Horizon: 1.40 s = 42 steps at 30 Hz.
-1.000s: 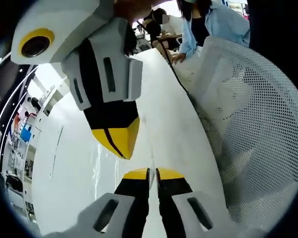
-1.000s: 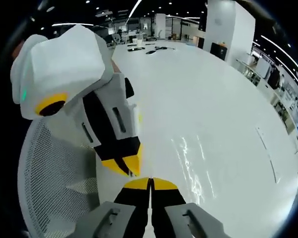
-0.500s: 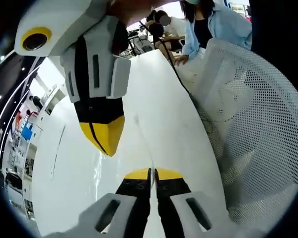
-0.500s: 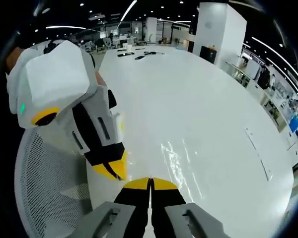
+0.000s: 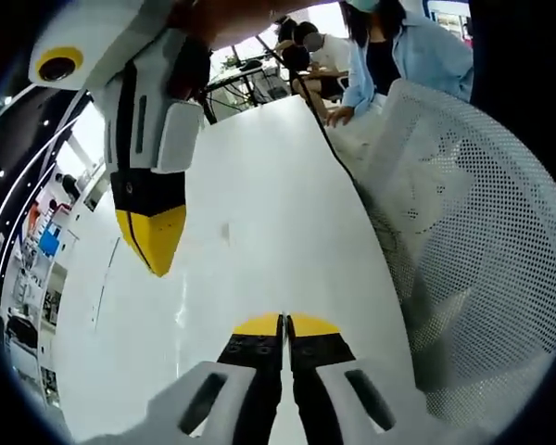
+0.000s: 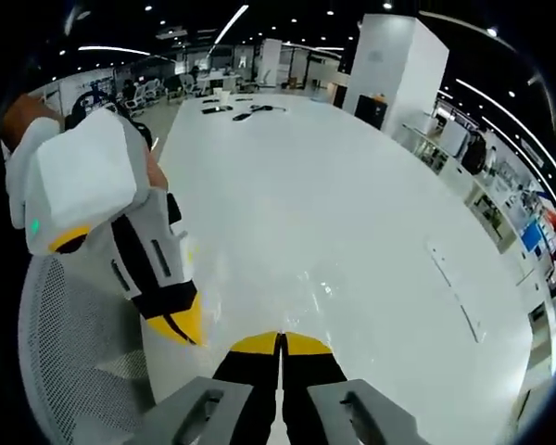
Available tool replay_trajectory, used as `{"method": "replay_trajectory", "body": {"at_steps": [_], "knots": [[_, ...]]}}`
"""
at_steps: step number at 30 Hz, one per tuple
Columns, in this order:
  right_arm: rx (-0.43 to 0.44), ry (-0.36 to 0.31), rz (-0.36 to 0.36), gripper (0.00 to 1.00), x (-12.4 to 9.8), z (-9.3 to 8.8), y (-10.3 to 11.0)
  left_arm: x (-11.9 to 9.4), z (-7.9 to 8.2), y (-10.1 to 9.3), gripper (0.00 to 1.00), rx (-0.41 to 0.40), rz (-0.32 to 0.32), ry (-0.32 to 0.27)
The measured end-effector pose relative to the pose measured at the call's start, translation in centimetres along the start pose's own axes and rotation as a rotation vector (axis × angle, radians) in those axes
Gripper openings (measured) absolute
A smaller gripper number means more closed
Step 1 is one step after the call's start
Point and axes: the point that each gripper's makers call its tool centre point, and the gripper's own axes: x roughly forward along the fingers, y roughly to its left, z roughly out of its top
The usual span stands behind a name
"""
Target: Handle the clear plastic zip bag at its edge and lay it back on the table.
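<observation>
On the white table [image 6: 352,185], a faint glossy, wrinkled patch [image 6: 322,286] looks like the clear zip bag lying flat; its outline is hard to make out. The same sheen shows in the left gripper view [image 5: 182,313]. My right gripper [image 6: 280,339] is shut above the table's near edge, with nothing visible between its yellow tips. My left gripper [image 5: 284,323] is also shut, with nothing seen in it. Each gripper appears in the other's view, hanging over the table with its tips together: the right gripper [image 5: 154,243] at upper left, the left gripper [image 6: 182,321] at left.
A white mesh chair [image 5: 473,232] stands against the table's edge, and its back [image 6: 65,362] shows in the right gripper view too. A person in a light blue shirt [image 5: 403,56] sits at the far end. Dark items [image 6: 255,111] lie far down the table. Shelves line the room's side [image 6: 528,232].
The two grippers have drawn apart: each looks smaller and farther to the side in the other's view. Both stay shut. More bare tabletop shows between them.
</observation>
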Motion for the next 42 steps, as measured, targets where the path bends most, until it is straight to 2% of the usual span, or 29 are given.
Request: {"method": "replay_trajectory", "body": {"at_steps": [8, 10, 13, 21, 33, 42], "knots": [[0.017, -0.027, -0.057, 0.00, -0.8, 0.7, -1.5, -0.1, 0.1, 0.6, 0.00, -0.046, 0.023, -0.011], [0.020, -0.039, -0.074, 0.00, -0.9, 1.0, -1.9, -0.3, 0.3, 0.9, 0.00, -0.069, 0.036, -0.013], [0.021, -0.054, -0.096, 0.00, -1.2, 1.4, -2.3, -0.4, 0.5, 1.5, 0.00, -0.146, 0.061, -0.020], [0.005, -0.068, -0.117, 0.00, -1.7, 2.0, -2.8, -0.5, 0.9, 1.9, 0.00, -0.154, 0.075, -0.020], [-0.022, -0.043, -0.078, 0.00, -0.4, 0.7, -1.4, -0.3, -0.3, 2.9, 0.00, -0.127, 0.117, 0.019], [-0.139, -0.026, -0.089, 0.00, 0.8, -0.4, -1.2, -0.3, -0.6, 3.8, 0.02, -0.185, 0.141, 0.006]]}}
